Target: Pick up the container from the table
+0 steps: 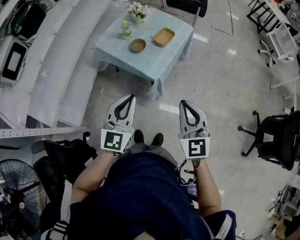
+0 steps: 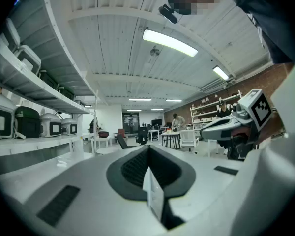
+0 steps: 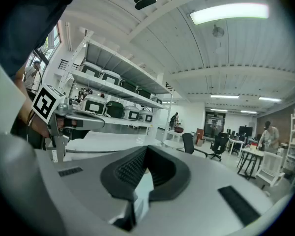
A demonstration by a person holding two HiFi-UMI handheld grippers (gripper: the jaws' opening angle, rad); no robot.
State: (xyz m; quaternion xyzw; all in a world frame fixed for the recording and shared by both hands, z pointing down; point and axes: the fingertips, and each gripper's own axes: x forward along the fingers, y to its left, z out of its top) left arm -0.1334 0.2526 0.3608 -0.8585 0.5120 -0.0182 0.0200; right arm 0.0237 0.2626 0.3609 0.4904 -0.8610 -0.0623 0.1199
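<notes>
Both hand-held grippers are held close in front of the person's body, the left gripper (image 1: pixel 126 99) and the right gripper (image 1: pixel 186 104) side by side but apart, and pointed roughly level toward the table. In each gripper view the jaws are seen pressed together, with nothing caught between them. Two dark shoes (image 1: pixel 139 135) are seen on the pale floor (image 1: pixel 215 84), in the gap between the grippers.

Further out, a low table (image 1: pixel 155 61) covered by a light blue cloth is set well apart from both grippers. The small pale-green container (image 1: pixel 125 29) is placed upright near the table's left edge, untouched. A round wooden bowl (image 1: pixel 138 45) is set just beside it on the nearer side, and a wooden tray (image 1: pixel 164 37) is laid to the right of the bowl. A pot of flowers (image 1: pixel 138 11) is placed at the far corner, behind the container.

To the left, long white shelves (image 1: pixel 55 59) are loaded with cases. A black office chair (image 1: pixel 279 139) is parked at the right, and another black chair (image 1: pixel 187 1) is seen beyond the table.
</notes>
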